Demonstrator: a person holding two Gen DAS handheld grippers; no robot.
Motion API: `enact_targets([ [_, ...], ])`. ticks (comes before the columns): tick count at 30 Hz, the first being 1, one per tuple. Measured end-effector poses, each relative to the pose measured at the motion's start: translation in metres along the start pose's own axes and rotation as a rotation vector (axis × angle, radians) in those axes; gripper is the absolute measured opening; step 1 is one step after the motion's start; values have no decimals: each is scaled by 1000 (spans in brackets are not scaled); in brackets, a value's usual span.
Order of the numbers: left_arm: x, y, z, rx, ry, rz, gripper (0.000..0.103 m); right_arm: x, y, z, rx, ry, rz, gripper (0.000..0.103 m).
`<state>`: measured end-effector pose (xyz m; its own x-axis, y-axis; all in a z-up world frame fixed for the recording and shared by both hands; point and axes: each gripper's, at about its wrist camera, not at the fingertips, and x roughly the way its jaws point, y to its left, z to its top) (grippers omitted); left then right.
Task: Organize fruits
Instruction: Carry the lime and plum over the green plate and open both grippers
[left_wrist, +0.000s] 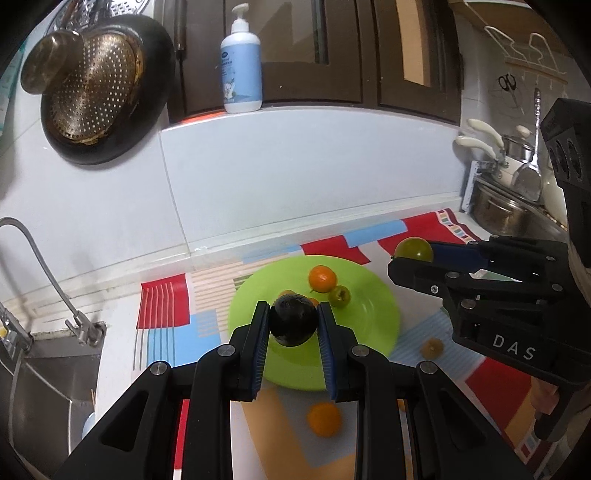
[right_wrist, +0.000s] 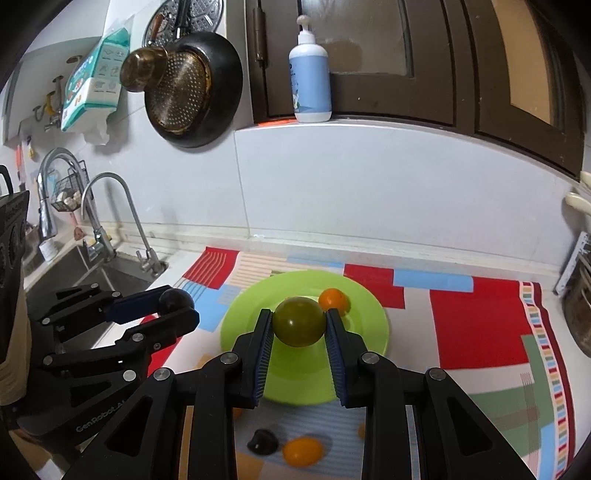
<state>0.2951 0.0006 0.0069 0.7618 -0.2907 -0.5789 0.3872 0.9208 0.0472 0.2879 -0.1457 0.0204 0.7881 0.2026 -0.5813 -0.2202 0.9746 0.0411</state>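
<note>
Left claw (left_wrist: 293, 325) closed on a dark round plum-like fruit (left_wrist: 293, 320) above the round lime-green plastic plate (left_wrist: 373, 291), right claw (right_wrist: 299, 325) clamping a round green fruit (right_wrist: 299, 320) over the same plate, small orange citrus (right_wrist: 333, 300) resting on the plate, another orange fruit (right_wrist: 303, 451) lying on the patterned tabletop mat (right_wrist: 476, 325).

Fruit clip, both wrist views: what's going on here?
A person holds a gripper in each hand above a green plate. The left gripper grips a dark fruit; the right gripper grips a green fruit. An orange and a small green fruit already sit on the plate; other fruits lie on the mat.
</note>
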Motion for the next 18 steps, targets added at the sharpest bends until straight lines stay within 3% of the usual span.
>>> enact_targets([
  [18, 87, 33, 0, 15, 96, -25, 26, 98, -11, 8, 14, 127, 14, 29],
])
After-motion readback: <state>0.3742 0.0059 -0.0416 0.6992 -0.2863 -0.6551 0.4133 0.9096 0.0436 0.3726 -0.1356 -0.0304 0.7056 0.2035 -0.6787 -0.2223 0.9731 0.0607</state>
